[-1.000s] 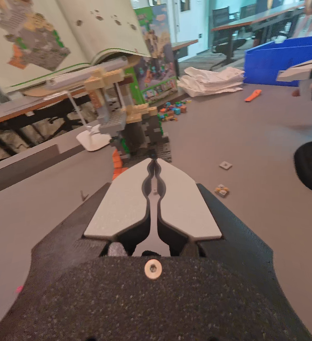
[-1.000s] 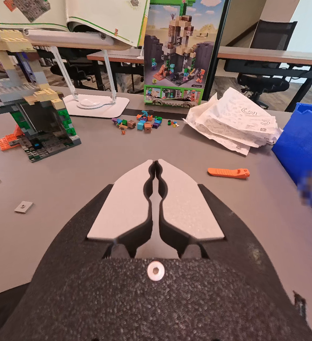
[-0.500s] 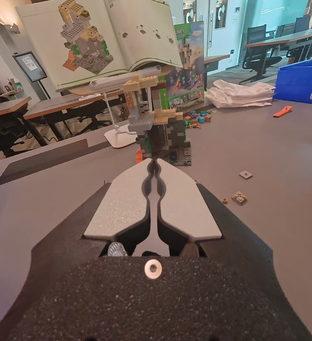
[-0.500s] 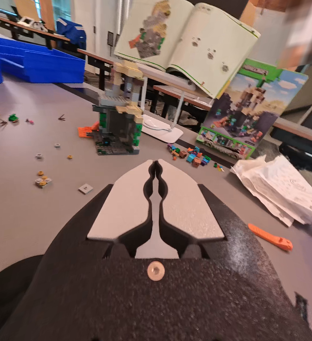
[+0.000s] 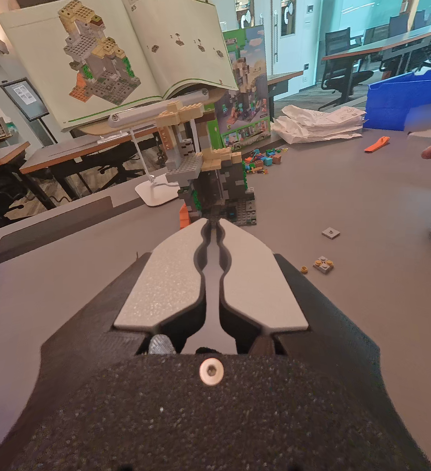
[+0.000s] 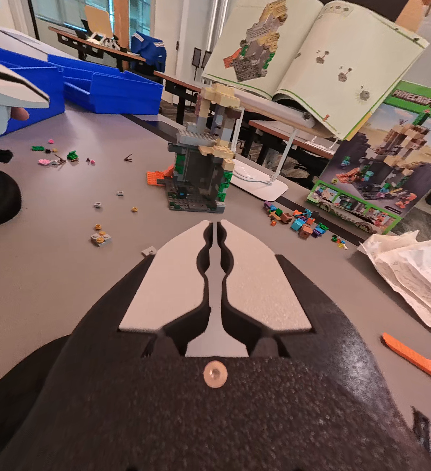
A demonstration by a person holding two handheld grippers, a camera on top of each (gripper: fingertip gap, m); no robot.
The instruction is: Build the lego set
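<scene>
The half-built brick tower [image 5: 209, 175] in grey, tan, green and orange stands upright on the grey table; it also shows in the right wrist view [image 6: 201, 163]. My left gripper [image 5: 213, 223] is shut and empty, its tips just short of the tower's base. My right gripper [image 6: 214, 224] is shut and empty, a short way in front of the tower. A small grey plate with tan round studs [image 5: 323, 265] [image 6: 101, 237], a loose tan stud [image 5: 304, 269] and a flat grey tile [image 5: 330, 233] [image 6: 149, 251] lie loose on the table.
An open instruction book [image 5: 122, 58] rests on a white stand [image 5: 155, 193] behind the tower, next to the set's box [image 6: 380, 173]. A pile of coloured pieces [image 6: 298, 221], white paper bags [image 6: 413, 265], an orange brick separator [image 6: 418, 359], blue bins [image 6: 87, 84] and scattered small parts [image 6: 56, 156] surround it. Tip to tip, the grippers are about 25 cm apart. From my right tips it is roughly 12 cm to the flat grey tile [image 5: 330, 233]; from my left, 20 cm.
Both grippers stayed shut. The left drew slightly nearer the tower. The right view swung left: the tower moved to its centre and the separator dropped to its lower right.
</scene>
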